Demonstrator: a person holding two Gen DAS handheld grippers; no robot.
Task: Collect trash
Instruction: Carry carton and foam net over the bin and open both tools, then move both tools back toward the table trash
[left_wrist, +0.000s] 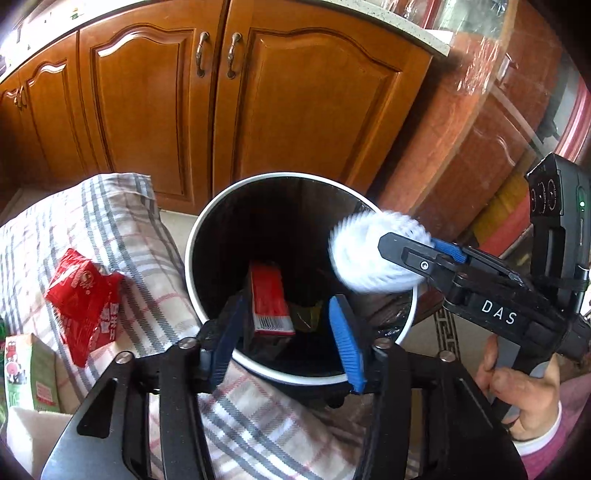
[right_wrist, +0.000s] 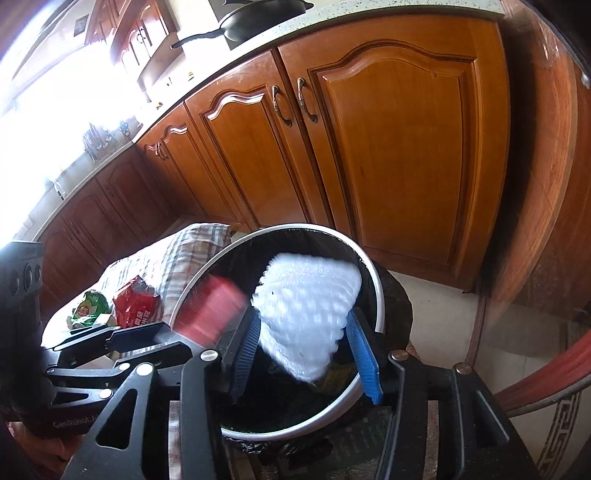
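Note:
A black trash bin with a white rim stands by the wooden cabinets. My left gripper is open above the bin; a red packet, blurred, is in the bin's mouth just past its fingers, apart from them. My right gripper is over the bin's right rim, with white foam netting between its blue fingers; the netting is blurred. A crumpled red wrapper lies on the checked cloth left of the bin.
A green-and-white carton and a green packet lie on the cloth further left. Wooden cabinet doors stand close behind the bin. A plastic-covered red cabinet is at the right. A frying pan sits on the counter.

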